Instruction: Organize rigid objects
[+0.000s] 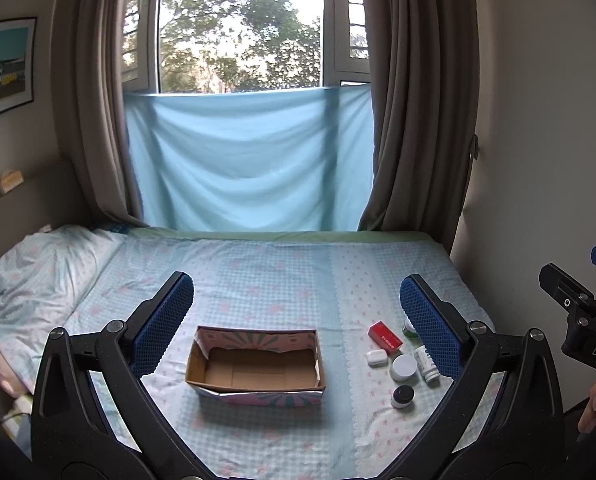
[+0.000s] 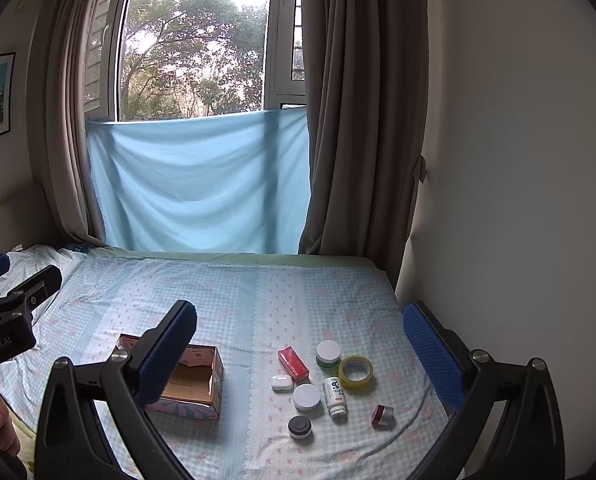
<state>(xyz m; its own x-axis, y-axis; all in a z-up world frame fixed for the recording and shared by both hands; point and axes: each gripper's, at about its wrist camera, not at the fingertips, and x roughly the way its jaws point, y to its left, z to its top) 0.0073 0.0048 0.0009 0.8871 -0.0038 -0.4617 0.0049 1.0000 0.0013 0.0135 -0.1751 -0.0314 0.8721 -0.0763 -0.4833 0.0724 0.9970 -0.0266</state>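
Your two grippers sit closest to the lenses, both held above the bed (image 1: 258,272) with nothing between them. On the left gripper (image 1: 298,320) the jaws stand wide apart, framing the cardboard box (image 1: 254,364); on the right gripper (image 2: 301,344) the jaws are equally wide, framing the loose items.

Take the box as your landmark. It lies open-topped on the checked sheet and looks empty. Everything to be sorted lies to the right of the box, apart from it: a red carton (image 2: 294,363) nearest the far side, a white earbud case (image 2: 281,383) just in front of the carton, a white-lidded jar (image 2: 306,397), a white pill bottle (image 2: 335,395) lying on its side, and a dark-lidded jar (image 2: 299,427) nearest you. Farther right of the box sit a green jar with a white lid (image 2: 328,354), a roll of yellow tape (image 2: 355,371) and a small red pot (image 2: 382,416) tipped over.

By my reading you are at the very start: no item is in the box and none is gripped. The next move calls for the right gripper to come down over one piece. The earbud case or the red carton are closest to the box and stand clear enough to take. Line the jaws across the carton's narrow sides, since the neighbours sit close. The soft bed may give under pressure, so press lightly.
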